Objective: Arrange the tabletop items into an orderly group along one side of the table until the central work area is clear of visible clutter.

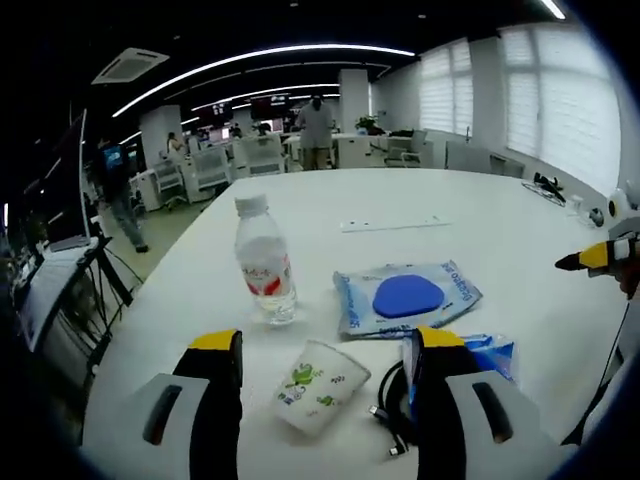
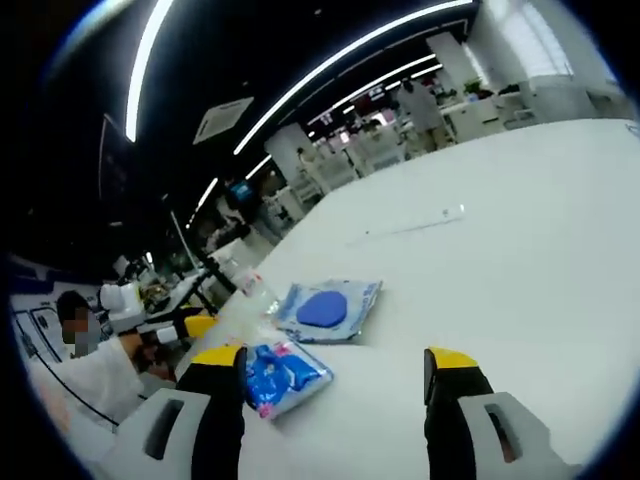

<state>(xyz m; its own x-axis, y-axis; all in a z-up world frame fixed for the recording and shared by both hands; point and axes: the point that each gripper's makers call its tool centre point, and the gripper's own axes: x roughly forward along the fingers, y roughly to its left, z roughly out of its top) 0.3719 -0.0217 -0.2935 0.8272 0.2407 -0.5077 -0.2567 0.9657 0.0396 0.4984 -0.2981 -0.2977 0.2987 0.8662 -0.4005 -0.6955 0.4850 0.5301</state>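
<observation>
- Left gripper (image 1: 328,350): jaws apart, holding nothing; a tipped cup (image 1: 320,386) lies between them, and the right jaw partly hides a cable (image 1: 391,412) and a blue packet (image 1: 487,352).
- Bottle (image 1: 265,262) stands upright beside the pouch (image 1: 405,297).
- Right gripper (image 2: 335,367): jaws apart over bare table (image 2: 520,250), with the blue packet (image 2: 283,374) just by the left jaw.
- The far table is open.

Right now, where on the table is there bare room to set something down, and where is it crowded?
Bare: the white table beyond the long pale strip, and the wide stretch right of the blue-disc packet in the right gripper view. Crowded: the near edge, where the water bottle, paper cup, black cable and blue pouch cluster between the left gripper jaws.
</observation>
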